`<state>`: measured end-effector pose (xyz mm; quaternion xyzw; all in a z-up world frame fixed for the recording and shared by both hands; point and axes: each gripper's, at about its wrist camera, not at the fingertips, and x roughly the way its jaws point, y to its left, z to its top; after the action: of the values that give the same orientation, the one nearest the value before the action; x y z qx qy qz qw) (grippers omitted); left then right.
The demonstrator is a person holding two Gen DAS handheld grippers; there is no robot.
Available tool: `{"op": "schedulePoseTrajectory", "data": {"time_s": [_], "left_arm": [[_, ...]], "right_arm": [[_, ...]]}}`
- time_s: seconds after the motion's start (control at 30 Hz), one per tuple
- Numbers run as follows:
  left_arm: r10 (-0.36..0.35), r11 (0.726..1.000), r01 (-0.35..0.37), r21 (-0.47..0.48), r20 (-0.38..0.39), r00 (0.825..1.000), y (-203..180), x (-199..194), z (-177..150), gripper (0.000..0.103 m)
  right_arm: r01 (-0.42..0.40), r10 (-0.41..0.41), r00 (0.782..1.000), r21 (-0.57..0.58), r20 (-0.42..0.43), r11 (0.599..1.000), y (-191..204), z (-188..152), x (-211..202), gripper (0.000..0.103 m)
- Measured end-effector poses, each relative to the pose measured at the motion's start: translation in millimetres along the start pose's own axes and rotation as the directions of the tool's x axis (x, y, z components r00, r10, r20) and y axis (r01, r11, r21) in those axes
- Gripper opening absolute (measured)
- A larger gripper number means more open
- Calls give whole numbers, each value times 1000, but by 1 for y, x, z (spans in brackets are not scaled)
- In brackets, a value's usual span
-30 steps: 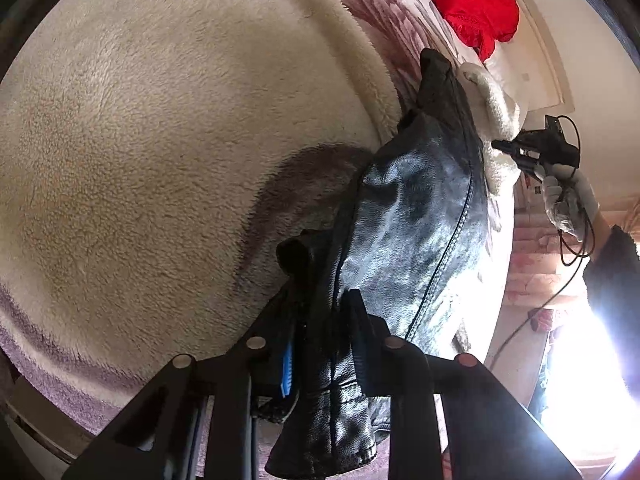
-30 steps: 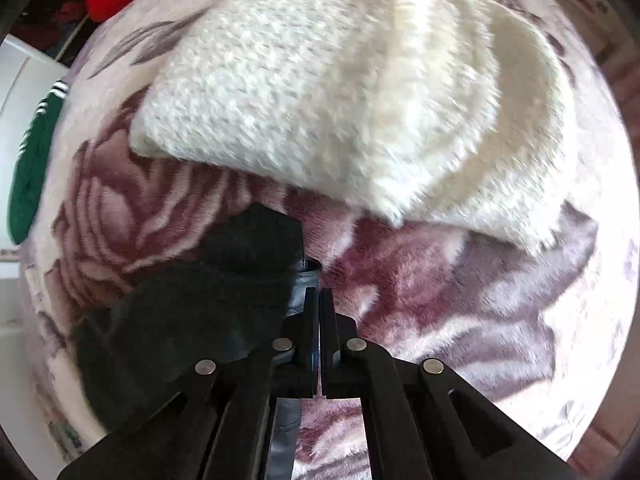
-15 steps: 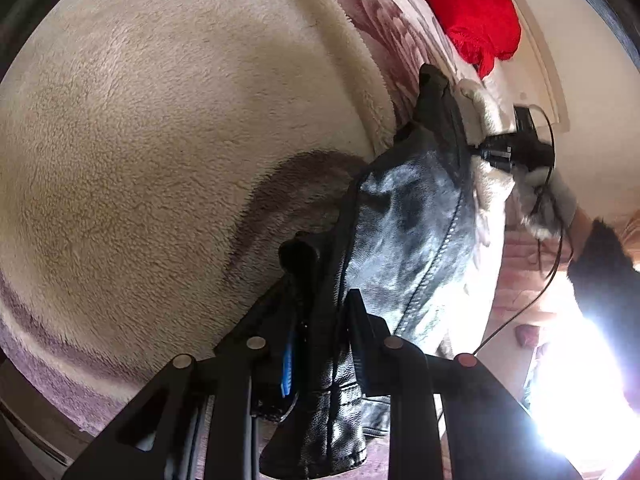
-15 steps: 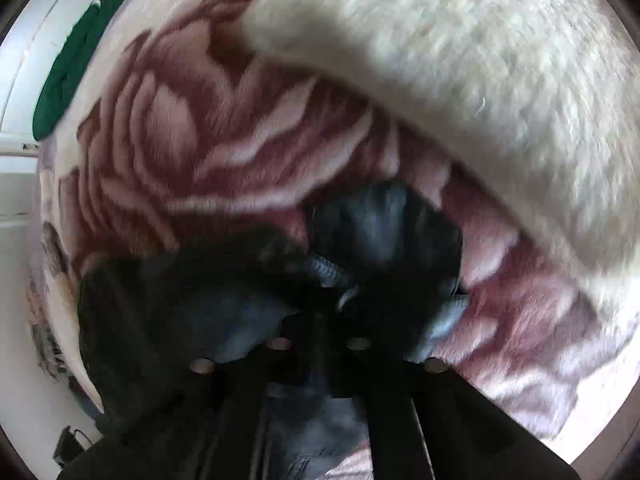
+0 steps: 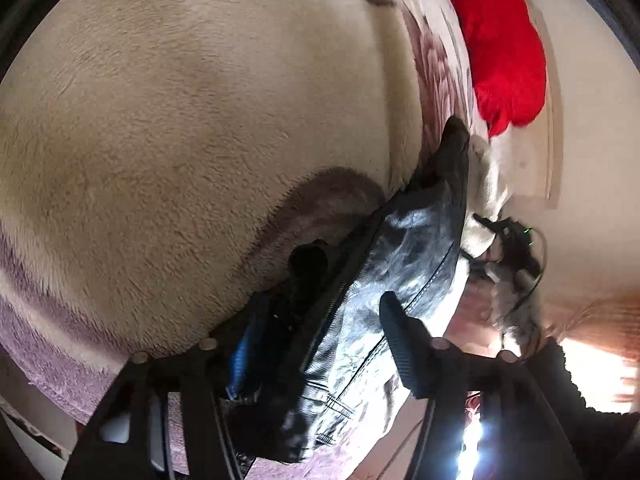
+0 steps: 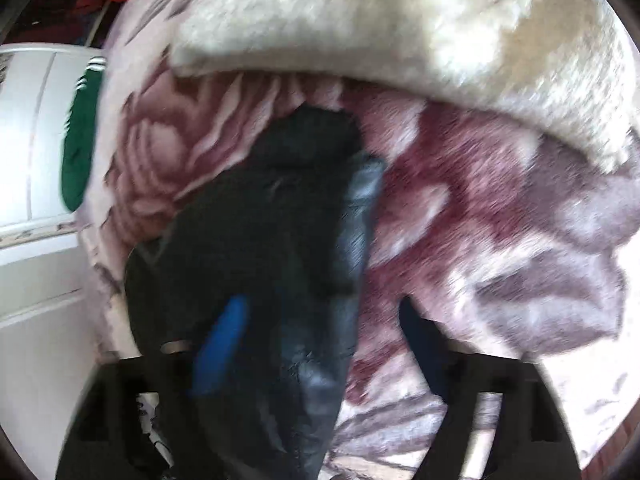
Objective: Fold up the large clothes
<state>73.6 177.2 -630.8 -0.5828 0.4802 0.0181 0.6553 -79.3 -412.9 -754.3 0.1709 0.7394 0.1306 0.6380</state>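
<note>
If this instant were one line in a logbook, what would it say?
step: laying folded black leather jacket on floral blanket | left hand-held gripper: just opened, jacket between fingers | right hand-held gripper: just opened, jacket released

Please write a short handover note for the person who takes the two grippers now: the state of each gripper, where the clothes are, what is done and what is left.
Left gripper: jaws have just been opening; the black leather jacket lies between them, no longer pinched.
Right gripper: jaws have just opened wide; the jacket's other end lies between them, released.
Jacket: a long narrow bundle on the flowered blanket, beside the cream fleece. A red garment lies further back.
Done: jacket set down and let go.
Left: probably check the fold, tidy it, then take the next garment.
</note>
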Motion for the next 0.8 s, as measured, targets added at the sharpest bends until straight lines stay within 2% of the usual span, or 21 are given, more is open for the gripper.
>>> {"op": "schedulePoseTrajectory", "data": {"time_s": [0.1, 0.13, 0.17, 0.2, 0.23, 0.27, 0.3, 0.37, 0.43, 0.47, 0.6, 0.63, 0.67, 0.7, 0.73, 0.8], "left_arm": [[31, 999, -31, 34, -19, 999, 0, 9, -6, 56], [40, 998, -40, 41, -16, 999, -1, 11, -8, 56], [58, 997, -57, 52, -7, 998, -2, 12, -10, 56], [63, 996, -63, 60, 2, 998, -3, 12, -12, 56], [68, 996, -68, 65, 12, 998, -3, 9, -13, 56], [78, 995, -79, 59, 27, 997, -2, 5, -13, 56], [81, 995, -83, 50, 42, 996, -2, 1, -13, 56], [82, 996, -84, 17, 84, 993, 4, -15, -14, 56], [86, 996, -85, -10, 109, 990, 6, -27, -18, 56], [95, 995, -93, -25, 117, 989, 9, -34, -20, 56], [139, 989, -128, -79, 152, 979, 8, -58, -47, 56], [143, 988, -133, -75, 154, 978, 8, -62, -57, 56], [162, 986, -153, -73, 148, 976, 7, -63, -66, 56], [173, 984, -164, -72, 136, 976, 7, -60, -74, 56], [163, 985, -155, -74, 117, 980, 4, -50, -83, 56], [167, 984, -162, -80, 55, 984, 4, -30, -97, 56]], "right_arm": [[-112, 118, 991, 82, -68, 990, -3, 7, 38, 86], [-153, 167, 980, 124, -108, 980, -4, 4, 62, 86], [-182, 200, 973, 145, -116, 972, -7, 4, 69, 87], [-184, 199, 975, 148, -94, 972, 2, 0, 74, 85], [-169, 175, 984, 129, -37, 977, 7, -7, 76, 78], [-160, 164, 986, 113, -24, 981, 10, -11, 75, 48], [-152, 155, 988, 108, -14, 982, 11, -16, 72, 42], [-111, 109, 994, 68, 25, 991, 9, -23, 57, 43], [-67, 65, 997, 71, 32, 995, 6, -33, 47, 59], [-68, 68, 998, 87, 9, 994, 3, -40, 43, 67], [-134, 141, 989, 141, -38, 981, -19, -109, 28, 67], [-159, 173, 982, 179, -69, 971, -27, -139, 39, 68], [-192, 226, 967, 250, -117, 949, -38, -175, 59, 68], [-225, 282, 948, 317, -147, 922, -55, -203, 61, 68], [-270, 364, 915, 406, -176, 873, -69, -236, 81, 68], [-295, 468, 860, 551, -203, 781, -85, -291, 124, 68]]}}
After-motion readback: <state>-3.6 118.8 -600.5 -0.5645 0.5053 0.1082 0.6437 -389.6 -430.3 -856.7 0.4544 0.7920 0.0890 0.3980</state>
